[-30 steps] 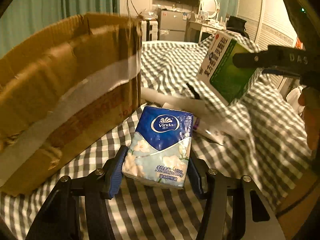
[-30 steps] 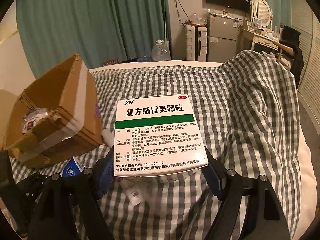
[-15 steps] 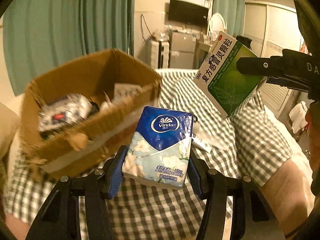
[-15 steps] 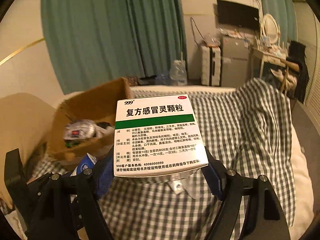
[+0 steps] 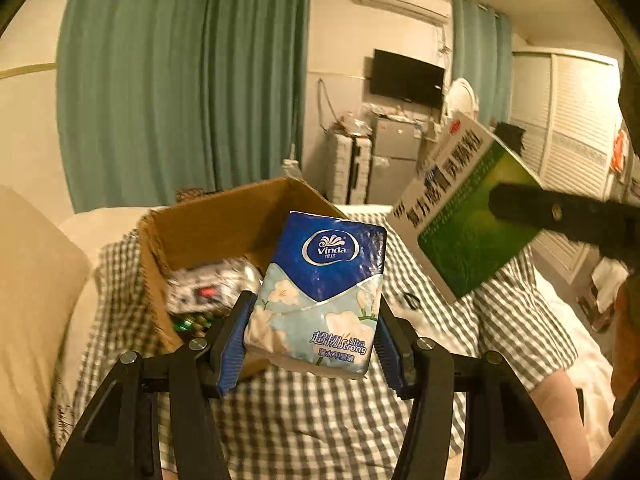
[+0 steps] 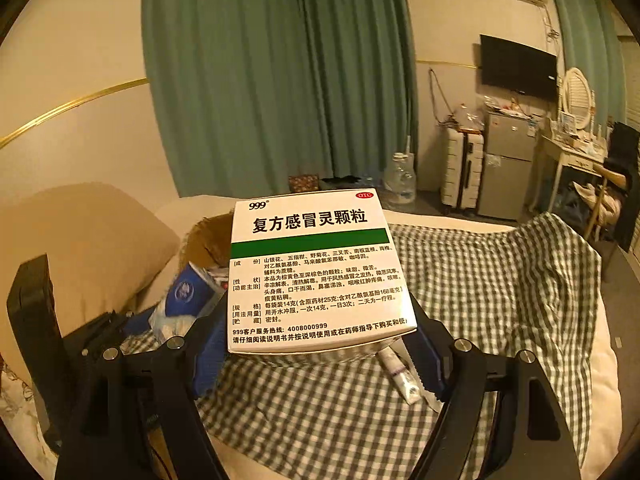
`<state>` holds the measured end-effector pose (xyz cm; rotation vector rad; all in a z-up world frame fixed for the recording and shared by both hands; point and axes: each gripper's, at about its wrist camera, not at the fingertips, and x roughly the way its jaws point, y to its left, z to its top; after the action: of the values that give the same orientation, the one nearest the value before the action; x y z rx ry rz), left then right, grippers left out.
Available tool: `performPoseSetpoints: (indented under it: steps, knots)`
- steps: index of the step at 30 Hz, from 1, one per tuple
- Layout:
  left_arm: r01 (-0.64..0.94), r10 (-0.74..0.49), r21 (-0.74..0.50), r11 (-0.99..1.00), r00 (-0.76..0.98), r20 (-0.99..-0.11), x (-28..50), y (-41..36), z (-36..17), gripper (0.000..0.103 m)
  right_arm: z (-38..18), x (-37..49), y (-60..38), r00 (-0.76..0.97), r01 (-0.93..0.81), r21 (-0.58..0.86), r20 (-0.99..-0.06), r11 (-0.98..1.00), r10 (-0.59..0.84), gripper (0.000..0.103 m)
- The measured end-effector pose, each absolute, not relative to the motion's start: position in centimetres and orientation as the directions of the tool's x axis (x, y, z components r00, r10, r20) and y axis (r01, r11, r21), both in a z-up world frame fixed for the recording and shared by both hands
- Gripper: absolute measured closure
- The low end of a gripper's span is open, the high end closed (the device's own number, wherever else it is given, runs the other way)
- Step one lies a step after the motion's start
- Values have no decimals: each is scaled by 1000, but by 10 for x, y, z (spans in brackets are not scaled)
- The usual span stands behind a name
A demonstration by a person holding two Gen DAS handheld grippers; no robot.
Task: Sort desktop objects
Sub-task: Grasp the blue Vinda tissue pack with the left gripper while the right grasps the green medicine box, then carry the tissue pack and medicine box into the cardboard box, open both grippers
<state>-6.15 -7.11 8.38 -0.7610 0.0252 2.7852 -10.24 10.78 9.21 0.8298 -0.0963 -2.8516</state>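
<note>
Both hands are carrying a load, so the step in hand looks like the transfer of two picked-up items toward the open brown cardboard box (image 5: pixel 224 224) that sits on the green-and-white checked cloth (image 5: pixel 320 420) covering the bed. The left gripper (image 5: pixel 312 344) has its blue pads pressed against the two sides of a soft blue-and-white plastic pack of Vinda tissues (image 5: pixel 320 292), held upright and clear of the cloth, just in front of the near right corner of the box. The right gripper (image 6: pixel 320 344) is clamped on a white-and-green rectangular cardboard medicine box (image 6: pixel 316 272) printed with Chinese text; in the left wrist view that box (image 5: pixel 472 216) hangs tilted in the air to the right of the tissue pack and of the cardboard box, apart from both. The cardboard box already holds a silvery wrapped package with a red mark (image 5: pixel 208 288) and some small green things I cannot identify. A small white tube (image 6: pixel 400 372) lies on the cloth under the right gripper, not yet collected. The next move, as I judge it, calls for bringing each item over the box opening, one after the other so the two tools do not collide, and parting the jaws only once the item is above the rim; the tissue pack is nearer and would go first.
</note>
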Motion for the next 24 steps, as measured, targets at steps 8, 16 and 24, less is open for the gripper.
performPoseSetpoints:
  steps: [8, 16, 24]
  knots:
    - [-174, 171, -40, -984, -854, -492, -94, -106, 94, 46, 90, -146, 86, -820, 192, 102, -530, -976, -217, 26]
    - [-141, 153, -63, -988, -843, -516, -154, -124, 75, 46, 71, -208, 76, -791, 205, 137, -560, -969, -246, 26]
    - [-109, 193, -179, -978, -802, -566, -212, -143, 32, 46, 19, -265, 68, -738, 201, 166, -623, -966, -260, 25]
